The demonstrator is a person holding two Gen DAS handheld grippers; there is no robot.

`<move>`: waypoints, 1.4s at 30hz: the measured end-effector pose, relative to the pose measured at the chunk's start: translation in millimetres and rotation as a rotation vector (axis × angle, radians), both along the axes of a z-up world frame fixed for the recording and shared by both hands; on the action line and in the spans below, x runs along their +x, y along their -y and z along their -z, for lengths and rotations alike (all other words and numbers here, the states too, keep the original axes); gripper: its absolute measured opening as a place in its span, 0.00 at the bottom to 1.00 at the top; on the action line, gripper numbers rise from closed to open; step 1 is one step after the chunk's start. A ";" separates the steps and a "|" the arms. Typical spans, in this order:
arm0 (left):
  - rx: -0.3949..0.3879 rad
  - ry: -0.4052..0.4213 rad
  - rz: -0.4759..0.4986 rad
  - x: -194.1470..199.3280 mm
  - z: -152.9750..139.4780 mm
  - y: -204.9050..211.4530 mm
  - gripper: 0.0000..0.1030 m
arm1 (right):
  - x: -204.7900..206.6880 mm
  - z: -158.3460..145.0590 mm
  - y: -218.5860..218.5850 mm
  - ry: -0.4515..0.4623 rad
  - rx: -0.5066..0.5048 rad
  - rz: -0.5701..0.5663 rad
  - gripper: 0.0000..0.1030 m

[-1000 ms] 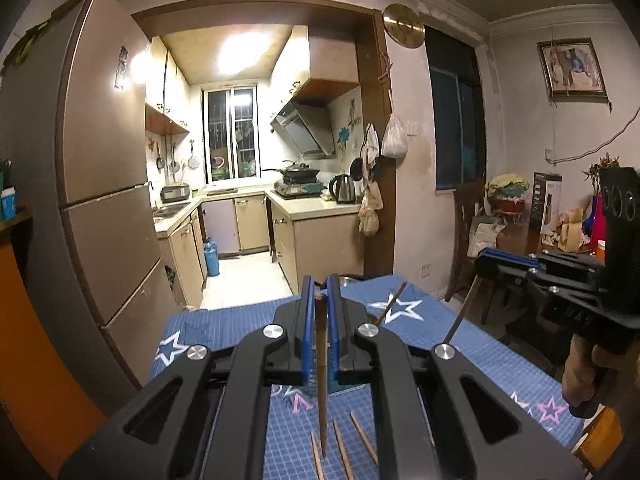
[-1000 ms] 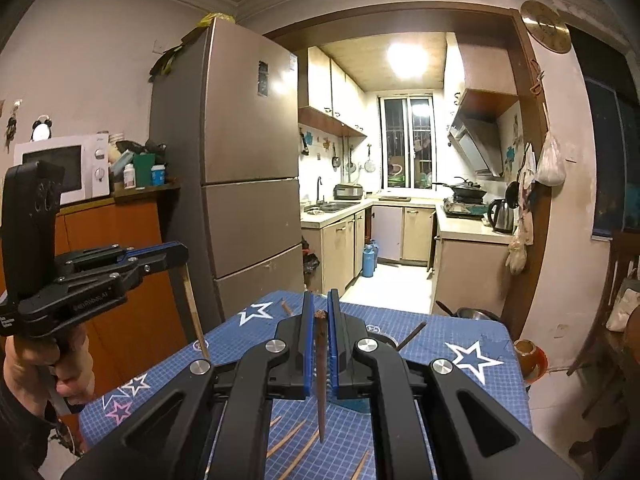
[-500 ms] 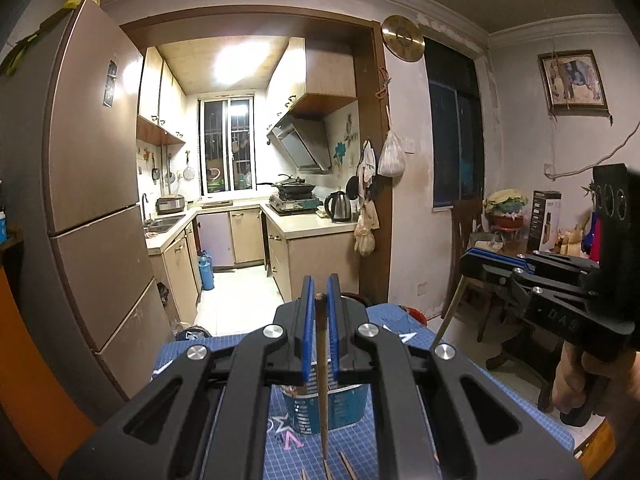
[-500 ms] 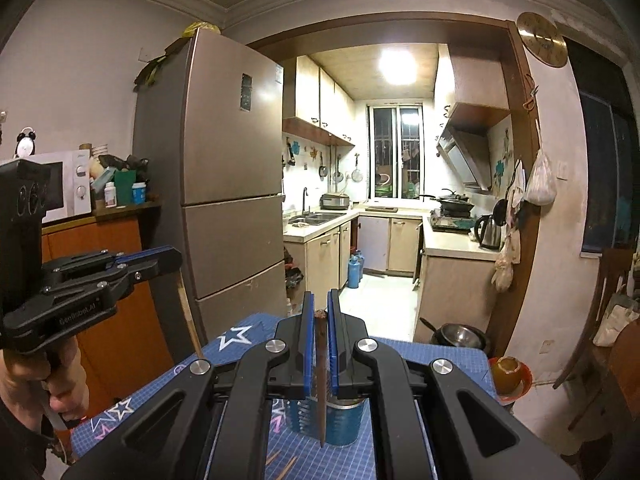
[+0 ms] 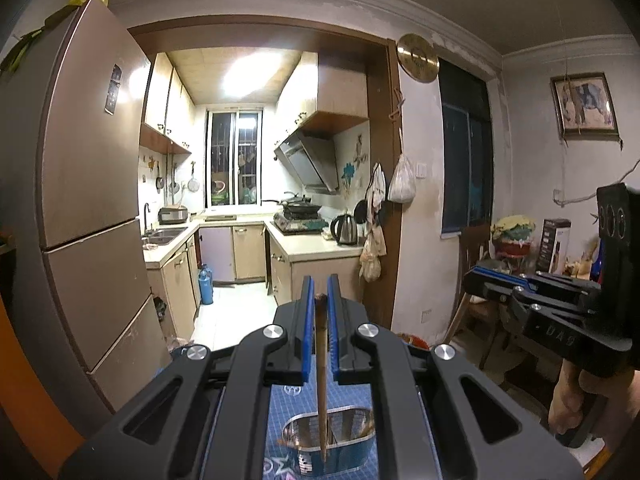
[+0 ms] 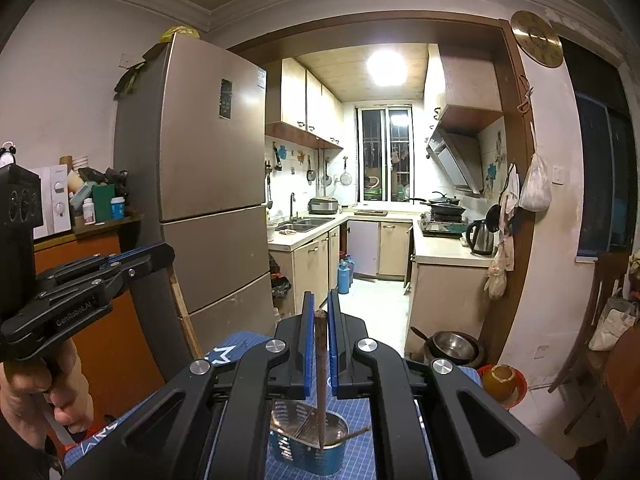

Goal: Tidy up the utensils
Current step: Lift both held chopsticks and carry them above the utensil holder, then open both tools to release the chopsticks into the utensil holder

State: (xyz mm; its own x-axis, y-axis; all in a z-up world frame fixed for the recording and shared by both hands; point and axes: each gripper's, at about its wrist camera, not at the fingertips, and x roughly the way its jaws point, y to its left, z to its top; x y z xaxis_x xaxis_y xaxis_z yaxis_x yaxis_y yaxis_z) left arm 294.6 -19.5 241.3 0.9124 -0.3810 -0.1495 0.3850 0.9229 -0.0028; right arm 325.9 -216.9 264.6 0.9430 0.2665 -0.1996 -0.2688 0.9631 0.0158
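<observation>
Black plastic on my left gripper (image 6: 160, 258), seen from the right wrist, carried raised lettering that read "GenRobot.AI". On my right gripper (image 5: 476, 280), seen from the left wrist, the moulded letters looked like "DAS", though they sat upside down and I could not be sure. The sticker on the fridge (image 6: 208, 176) was too small to read.

My left jaws were clenched on a brown chopstick (image 5: 321, 376). It stood nearly upright between the blue pads (image 5: 307, 332), its blunt top just above them and its thin end hanging down over the mouth of the metal utensil holder (image 5: 352, 424). Whether the tip touched the holder's inside, I could not tell.

My right jaws were likewise clamped on a second chopstick (image 6: 320, 380), also upright, top flush with the blue pads (image 6: 308, 336). Its point hung down into the open mouth of the same perforated holder (image 6: 308, 450), which stood on the blue star-printed mat (image 6: 360, 416) covering the surface. Another stick (image 6: 358, 433) leaned out over the holder's rim on the right side.

From each wrist view the other gripper showed off to the side, held in a hand (image 6: 36, 392), with its chopstick slanting downward from the closed pads.
</observation>
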 end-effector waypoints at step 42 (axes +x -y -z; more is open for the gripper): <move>-0.034 -0.050 -0.008 88.0 62.0 5.1 0.05 | 85.8 75.1 -7.2 -0.113 0.018 -0.018 0.07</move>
